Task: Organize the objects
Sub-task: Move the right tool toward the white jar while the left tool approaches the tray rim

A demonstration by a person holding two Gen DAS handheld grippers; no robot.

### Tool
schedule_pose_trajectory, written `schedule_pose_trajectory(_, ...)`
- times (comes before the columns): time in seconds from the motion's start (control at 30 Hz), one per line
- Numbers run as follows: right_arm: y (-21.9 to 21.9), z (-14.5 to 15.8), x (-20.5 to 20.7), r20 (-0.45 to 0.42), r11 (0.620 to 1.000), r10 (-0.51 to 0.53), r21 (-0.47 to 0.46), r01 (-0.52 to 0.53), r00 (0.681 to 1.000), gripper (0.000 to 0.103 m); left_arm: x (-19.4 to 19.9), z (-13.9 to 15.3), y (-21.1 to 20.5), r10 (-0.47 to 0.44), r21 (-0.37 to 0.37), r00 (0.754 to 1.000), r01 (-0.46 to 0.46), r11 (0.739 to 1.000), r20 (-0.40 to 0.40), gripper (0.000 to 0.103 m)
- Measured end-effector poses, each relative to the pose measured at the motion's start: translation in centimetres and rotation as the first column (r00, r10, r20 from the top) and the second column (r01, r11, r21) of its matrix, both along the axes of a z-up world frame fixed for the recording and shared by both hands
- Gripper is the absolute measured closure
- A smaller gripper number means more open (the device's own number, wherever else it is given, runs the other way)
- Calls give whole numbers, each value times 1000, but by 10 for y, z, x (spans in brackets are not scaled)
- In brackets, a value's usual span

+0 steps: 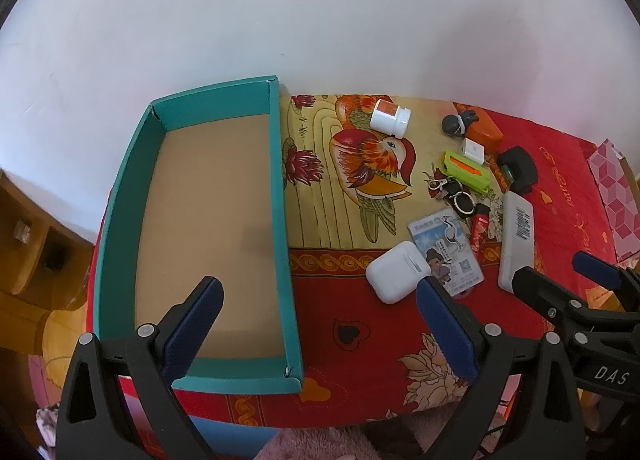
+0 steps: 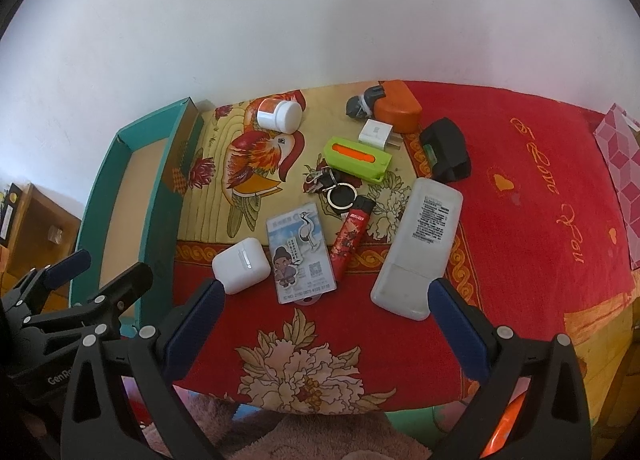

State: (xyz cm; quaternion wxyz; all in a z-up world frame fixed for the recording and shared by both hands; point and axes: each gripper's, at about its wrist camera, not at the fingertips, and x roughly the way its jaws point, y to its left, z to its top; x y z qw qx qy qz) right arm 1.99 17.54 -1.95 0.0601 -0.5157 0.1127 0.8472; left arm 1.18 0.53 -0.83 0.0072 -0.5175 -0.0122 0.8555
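Observation:
An empty teal box (image 1: 280, 220) stands on the left of the patterned cloth, and its side wall (image 2: 156, 220) also shows in the right wrist view. To its right lie a white earbud case (image 2: 240, 264), a picture card (image 2: 302, 256), a red lighter (image 2: 354, 240), a white remote (image 2: 420, 252), keys (image 2: 332, 186), a green case (image 2: 356, 158), a white plug (image 2: 376, 134) and a white bottle (image 2: 280, 112). My left gripper (image 1: 320, 292) hangs open over the box's right wall. My right gripper (image 2: 326, 288) hangs open above the card, holding nothing.
An orange box (image 2: 400, 106), a grey-black bundle (image 2: 362, 104) and a black pouch (image 2: 446, 154) lie near the white wall. A pink patterned box (image 2: 620, 164) stands at the right edge. Wooden shelves (image 1: 36, 244) are beyond the left side.

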Motion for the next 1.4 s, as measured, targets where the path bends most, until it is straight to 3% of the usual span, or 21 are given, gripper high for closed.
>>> schedule_pose_trajectory(0.93, 22, -23, -36, 47, 1000, 8, 6, -8, 999, 0, -32, -17, -12, 34, -37, 998, -32, 999, 49, 3)
schedule_pose_trajectory(1.4, 4, -46, -116, 53, 987, 153, 44, -156, 987, 0, -41, -32, -33, 78, -48, 994, -74, 996, 80, 3)
